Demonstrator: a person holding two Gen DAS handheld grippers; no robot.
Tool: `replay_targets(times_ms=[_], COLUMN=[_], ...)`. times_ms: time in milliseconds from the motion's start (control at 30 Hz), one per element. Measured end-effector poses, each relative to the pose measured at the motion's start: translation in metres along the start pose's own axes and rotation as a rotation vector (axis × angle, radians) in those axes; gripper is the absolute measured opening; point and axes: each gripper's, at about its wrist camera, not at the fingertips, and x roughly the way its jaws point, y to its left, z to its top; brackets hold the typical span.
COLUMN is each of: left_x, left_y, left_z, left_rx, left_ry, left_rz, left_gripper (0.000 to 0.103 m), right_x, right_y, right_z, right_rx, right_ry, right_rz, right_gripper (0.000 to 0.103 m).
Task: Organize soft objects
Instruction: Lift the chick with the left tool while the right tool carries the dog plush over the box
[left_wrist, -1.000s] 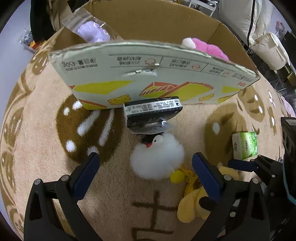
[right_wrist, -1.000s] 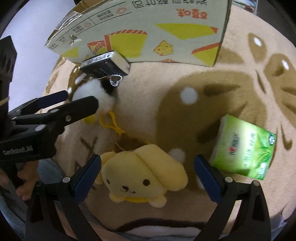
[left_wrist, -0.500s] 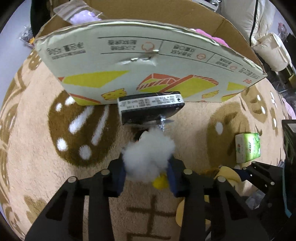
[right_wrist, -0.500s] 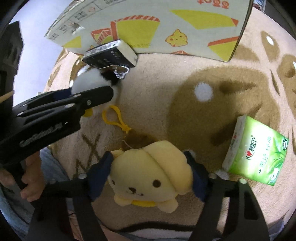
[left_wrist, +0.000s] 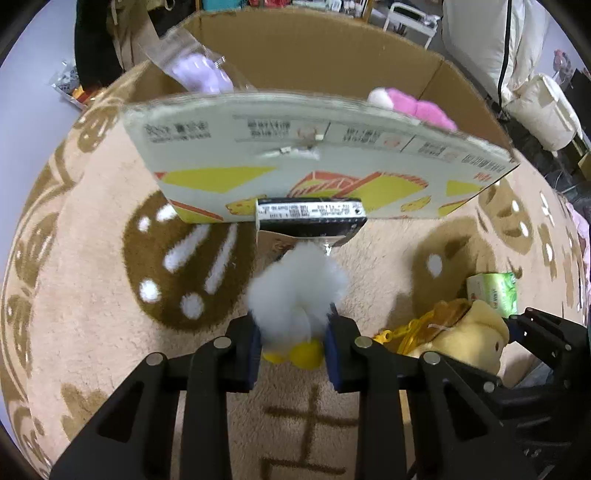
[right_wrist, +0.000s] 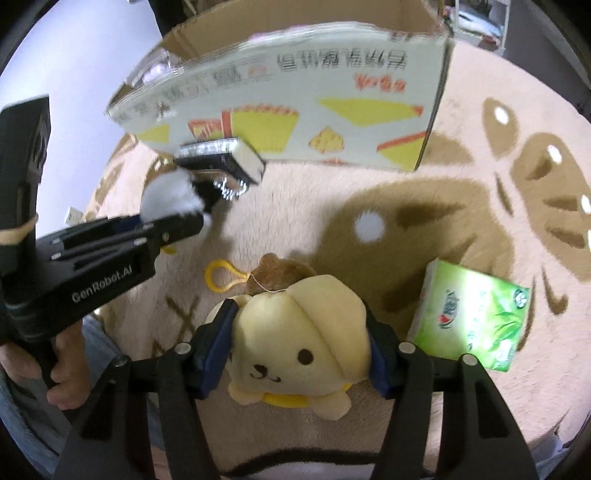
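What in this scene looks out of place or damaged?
Two hard-looking items lie on the rug among plush toys: a black box against the cardboard box and a green tissue pack. The cardboard box's near wall has a small tear at its middle.

"GenRobot.AI", white lettering, on side of left gripper (right_wrist: 184, 225) body, seen left of right tool. Cardboard box (right_wrist: 295, 110) ahead: printed characters, upside down, blurred, unreadable. Green packet (right_wrist: 469, 317) to right: red logo, characters illegible. Black tag (left_wrist: 310, 212) ahead: small print illegible.
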Motion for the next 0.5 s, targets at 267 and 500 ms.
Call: replay_targets(times_ms=[267, 500], left_x=[-0.046, -0.099], left_y=[-0.002, -0.006], left_z=[-0.021, -0.037], left_rx=[0.010, 0.009], left_ry=[-0.128, -0.323], left_rz=[0.045, 0.088], left_gripper=[0.027, 0.027], right_x=[-0.045, -0.089], right_y=[-0.008, -0.005], right_z=[0.001, -0.003], right_rx=[0.029, -0.009], right_ry=[-0.225, -0.455], right_rz=[0.001, -0.011], right_gripper=[0.066, 0.066])
